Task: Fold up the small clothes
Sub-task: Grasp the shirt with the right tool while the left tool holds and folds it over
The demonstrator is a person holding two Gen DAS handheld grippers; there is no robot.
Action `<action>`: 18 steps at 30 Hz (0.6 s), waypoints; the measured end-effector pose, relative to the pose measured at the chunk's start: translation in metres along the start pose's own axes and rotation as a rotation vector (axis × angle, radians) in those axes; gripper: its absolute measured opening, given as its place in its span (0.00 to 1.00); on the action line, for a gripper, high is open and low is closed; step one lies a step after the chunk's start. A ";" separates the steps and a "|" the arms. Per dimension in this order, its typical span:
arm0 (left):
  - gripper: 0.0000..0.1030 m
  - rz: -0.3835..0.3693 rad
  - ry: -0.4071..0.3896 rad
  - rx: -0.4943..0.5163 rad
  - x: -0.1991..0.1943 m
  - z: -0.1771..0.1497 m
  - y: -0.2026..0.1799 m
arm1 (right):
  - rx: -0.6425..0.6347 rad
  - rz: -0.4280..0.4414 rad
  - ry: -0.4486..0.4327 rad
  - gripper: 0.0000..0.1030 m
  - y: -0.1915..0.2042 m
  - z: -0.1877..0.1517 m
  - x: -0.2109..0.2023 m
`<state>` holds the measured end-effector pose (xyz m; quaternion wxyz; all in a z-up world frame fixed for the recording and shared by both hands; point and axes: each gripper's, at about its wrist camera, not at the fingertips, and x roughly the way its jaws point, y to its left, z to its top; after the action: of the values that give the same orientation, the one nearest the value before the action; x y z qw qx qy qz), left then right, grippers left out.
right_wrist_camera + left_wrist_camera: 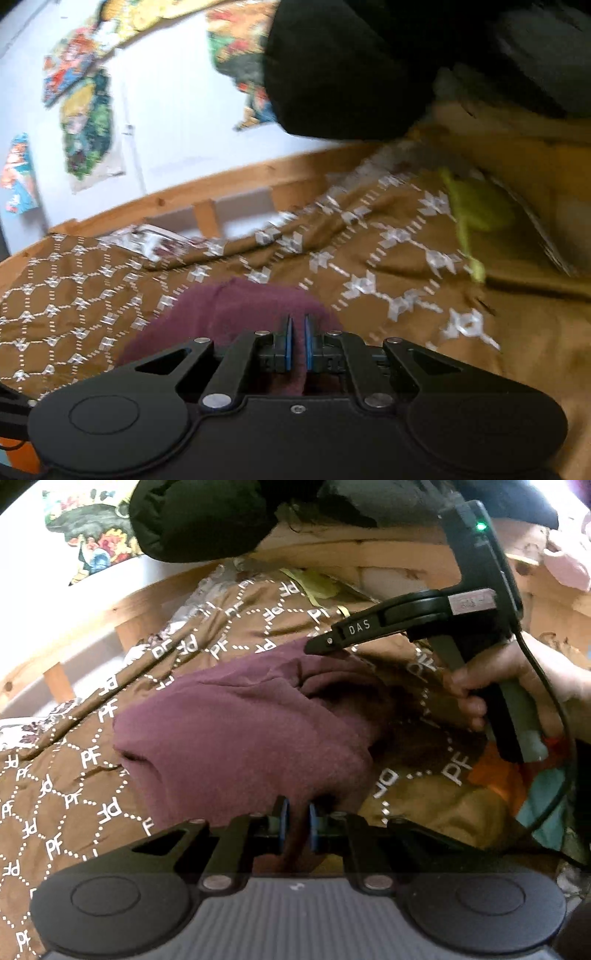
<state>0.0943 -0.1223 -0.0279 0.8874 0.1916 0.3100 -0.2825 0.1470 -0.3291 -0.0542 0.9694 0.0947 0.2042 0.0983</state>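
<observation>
A small maroon garment (240, 731) lies bunched on a brown patterned bedspread (74, 797). My left gripper (297, 827) is shut on the garment's near edge, with a fold of cloth pinched between its blue pads. In the left wrist view my right gripper (314, 648) reaches in from the right and grips the garment's far edge, held by a hand (476, 686). In the right wrist view my right gripper (297, 343) is shut on the same maroon garment (229, 310), cloth showing between its blue pads.
A wooden bed rail (122, 605) borders the brown bedspread (369, 258) along the far side. A black puffy garment (199, 517) hangs above. A yellow-green cloth (476, 206) lies at the far right. Colourful cloth (517, 775) sits by the hand. Posters (85, 125) hang on the white wall.
</observation>
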 end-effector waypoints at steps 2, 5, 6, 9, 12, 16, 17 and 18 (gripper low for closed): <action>0.11 -0.003 0.010 -0.010 0.003 -0.002 0.001 | 0.023 -0.028 0.035 0.06 -0.009 -0.006 0.001; 0.14 -0.018 0.019 -0.054 0.003 -0.003 0.008 | 0.084 -0.022 0.060 0.06 -0.018 -0.015 0.005; 0.14 -0.028 0.018 -0.071 0.002 -0.003 0.011 | 0.089 -0.022 0.061 0.06 -0.017 -0.018 0.007; 0.21 -0.056 0.002 -0.123 -0.004 -0.004 0.019 | 0.030 -0.043 0.056 0.06 -0.010 -0.020 0.009; 0.44 -0.063 -0.022 -0.166 -0.011 -0.005 0.025 | -0.025 -0.065 0.061 0.09 -0.004 -0.022 0.010; 0.83 -0.025 -0.074 -0.231 -0.027 -0.009 0.039 | -0.027 -0.088 0.080 0.27 -0.006 -0.024 0.015; 0.95 -0.005 -0.088 -0.253 -0.031 -0.011 0.043 | -0.018 -0.089 0.077 0.31 -0.007 -0.023 0.014; 0.98 0.017 -0.099 -0.277 -0.033 -0.012 0.048 | -0.012 -0.093 0.075 0.39 -0.008 -0.022 0.014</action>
<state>0.0974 -0.0661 -0.0073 0.9218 0.0558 0.3002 -0.2388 0.1516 -0.3306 -0.0810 0.9650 0.0756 0.2442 0.0576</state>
